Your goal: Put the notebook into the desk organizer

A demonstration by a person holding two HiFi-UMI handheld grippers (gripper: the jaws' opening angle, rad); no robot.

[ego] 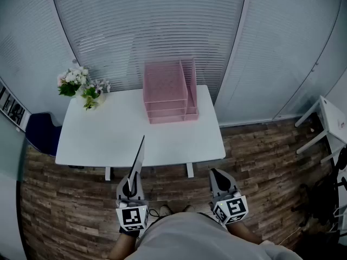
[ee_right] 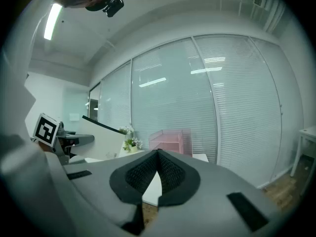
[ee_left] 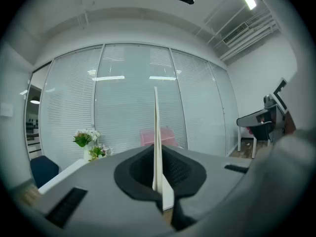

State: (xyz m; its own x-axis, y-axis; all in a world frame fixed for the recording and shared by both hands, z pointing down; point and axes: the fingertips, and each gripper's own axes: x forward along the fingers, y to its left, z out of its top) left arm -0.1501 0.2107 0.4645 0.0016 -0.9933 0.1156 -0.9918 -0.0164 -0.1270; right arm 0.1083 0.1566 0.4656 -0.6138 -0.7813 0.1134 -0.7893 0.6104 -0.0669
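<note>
The thin white notebook stands edge-on and upright, pinched at its lower end by my left gripper, which is shut on it just in front of the table's near edge. In the left gripper view the notebook rises from between the pads of the gripper. The pink mesh desk organizer sits at the back middle of the white table, also visible as the organizer far ahead. My right gripper is shut on nothing, held low to the right; its view shows the gripper and the organizer.
A vase of flowers stands on the table's back left corner. A dark blue chair is left of the table, and a white stand is at the far right. Glass walls with blinds close off the back. The floor is wood.
</note>
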